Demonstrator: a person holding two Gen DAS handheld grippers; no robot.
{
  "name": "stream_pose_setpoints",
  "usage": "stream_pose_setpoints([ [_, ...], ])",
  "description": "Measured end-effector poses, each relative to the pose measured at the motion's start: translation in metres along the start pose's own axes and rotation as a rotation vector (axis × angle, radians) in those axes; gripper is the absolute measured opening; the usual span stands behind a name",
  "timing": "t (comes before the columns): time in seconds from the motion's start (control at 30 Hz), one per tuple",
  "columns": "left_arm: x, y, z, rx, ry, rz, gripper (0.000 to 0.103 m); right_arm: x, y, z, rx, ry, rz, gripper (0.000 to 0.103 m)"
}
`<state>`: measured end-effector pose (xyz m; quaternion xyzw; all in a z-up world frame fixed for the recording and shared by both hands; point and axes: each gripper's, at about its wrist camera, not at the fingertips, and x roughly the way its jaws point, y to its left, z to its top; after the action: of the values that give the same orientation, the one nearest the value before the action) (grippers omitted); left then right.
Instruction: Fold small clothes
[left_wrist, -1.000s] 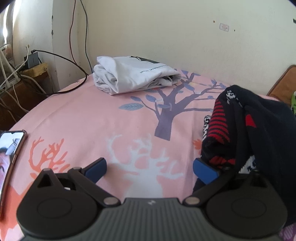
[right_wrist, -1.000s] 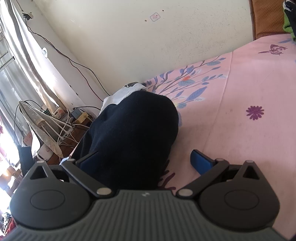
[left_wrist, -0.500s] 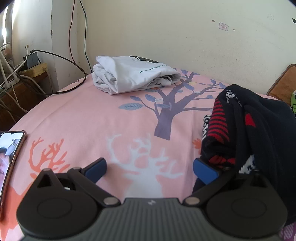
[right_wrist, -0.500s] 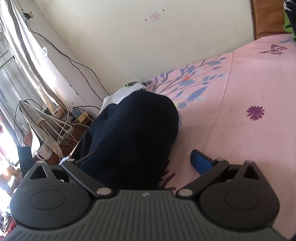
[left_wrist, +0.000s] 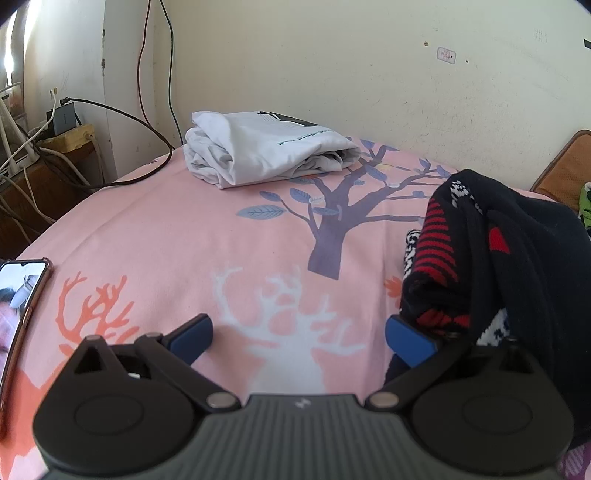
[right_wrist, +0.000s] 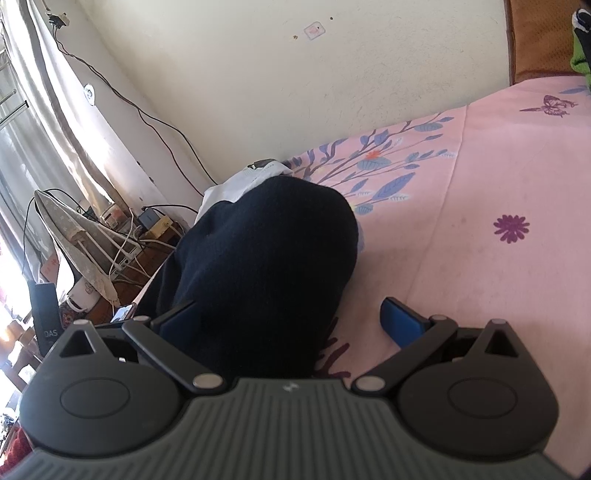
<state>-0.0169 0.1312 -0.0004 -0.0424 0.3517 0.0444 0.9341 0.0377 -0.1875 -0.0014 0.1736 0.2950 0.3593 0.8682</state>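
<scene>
phone (left_wrist: 18, 295) only in left view, both hand-held grippers (left_wrist: 299, 338) (right_wrist: 288, 321) wide apart, empty

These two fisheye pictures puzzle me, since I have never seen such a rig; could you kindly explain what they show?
Each picture comes from a camera mounted on a hand-held gripper, looking forward along its two blue-tipped fingers. A person holds one in each hand. The left gripper and the right gripper are both open and grip nothing. Below is a pink bedsheet. On it lie a folded white shirt, a bunched dark knitted sweater with red and white pattern, unfolded, and a phone at the left edge.
</scene>
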Motion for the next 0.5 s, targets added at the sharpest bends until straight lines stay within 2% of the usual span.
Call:
stream_pose_setpoints([
  [0.5, 0.0003, 0.0000, 0.0004, 0.006, 0.001, 0.004, 0.103, -0.0011, -0.0067, 0.0015, 0.025, -0.009, 0.021, 0.103],
])
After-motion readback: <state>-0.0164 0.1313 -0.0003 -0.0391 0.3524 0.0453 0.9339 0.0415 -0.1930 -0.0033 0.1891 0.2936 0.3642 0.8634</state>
